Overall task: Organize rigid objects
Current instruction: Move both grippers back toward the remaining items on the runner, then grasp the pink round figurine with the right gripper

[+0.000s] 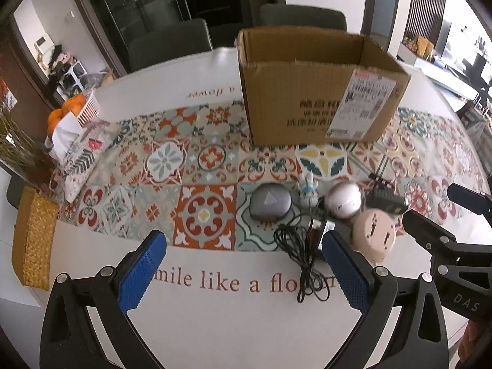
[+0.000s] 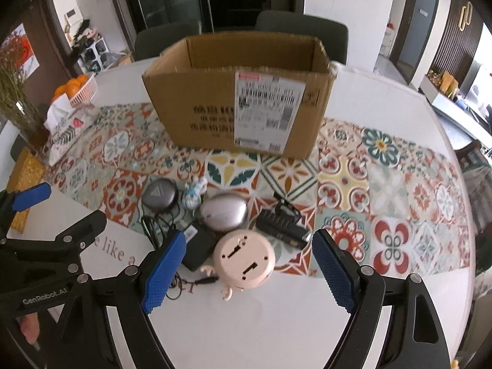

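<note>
An open cardboard box [image 1: 316, 92] [image 2: 240, 104] stands on the patterned table runner. In front of it lie a grey rounded case [image 1: 270, 204] [image 2: 160, 196], a small white-blue figurine [image 1: 308, 192] [image 2: 193, 192], a silver-white oval case [image 1: 343, 200] [image 2: 224, 212], a black finned device [image 1: 386, 198] [image 2: 283, 227], a beige round toy [image 1: 373, 236] [image 2: 247, 259], and a black adapter [image 2: 200, 246] with a tangled cable [image 1: 301, 255]. My left gripper [image 1: 246, 264] is open and empty, near the cable. My right gripper [image 2: 249, 273] is open, with the beige toy between its fingers, untouched.
A white basket of oranges [image 1: 83, 107] [image 2: 81, 89], a tissue pack [image 1: 80, 150] and a woven yellow tray [image 1: 32, 236] sit at the left. Grey chairs [image 1: 301, 17] stand behind the table. The right gripper's body [image 1: 446, 246] shows at the right of the left wrist view.
</note>
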Demonstrator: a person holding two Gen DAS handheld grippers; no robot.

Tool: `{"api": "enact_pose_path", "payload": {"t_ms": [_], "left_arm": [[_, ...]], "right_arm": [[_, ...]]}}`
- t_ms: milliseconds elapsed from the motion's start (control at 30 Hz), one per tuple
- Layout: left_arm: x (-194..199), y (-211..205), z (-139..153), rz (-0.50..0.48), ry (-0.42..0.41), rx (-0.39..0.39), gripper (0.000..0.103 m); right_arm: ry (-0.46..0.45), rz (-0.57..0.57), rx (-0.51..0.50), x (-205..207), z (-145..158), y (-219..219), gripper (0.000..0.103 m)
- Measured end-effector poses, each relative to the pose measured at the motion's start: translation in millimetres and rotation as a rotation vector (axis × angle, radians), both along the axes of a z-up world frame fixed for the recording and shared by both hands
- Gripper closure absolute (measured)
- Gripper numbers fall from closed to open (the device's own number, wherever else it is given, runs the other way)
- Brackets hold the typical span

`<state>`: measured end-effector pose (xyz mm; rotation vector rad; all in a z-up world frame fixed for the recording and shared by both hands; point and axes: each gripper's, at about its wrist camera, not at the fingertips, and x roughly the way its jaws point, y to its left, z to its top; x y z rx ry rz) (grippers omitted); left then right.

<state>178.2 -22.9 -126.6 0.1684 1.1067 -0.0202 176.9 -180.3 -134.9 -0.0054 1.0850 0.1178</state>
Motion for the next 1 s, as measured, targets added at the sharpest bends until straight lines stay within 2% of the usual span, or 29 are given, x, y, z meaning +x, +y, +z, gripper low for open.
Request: {"api": "enact_pose_path", "payload": {"t_ms": [433, 1000], "left_arm": [[4, -2, -41, 0.003, 0.097, 0.036, 0.000], [13, 0, -76, 0.017, 0.187, 0.049, 0.000]], "right_arm": [[0.139, 0.016, 0.047, 9, -52, 0, 0.019], [0.245, 0.020, 0.067, 26, -97, 2, 0.019]]}}
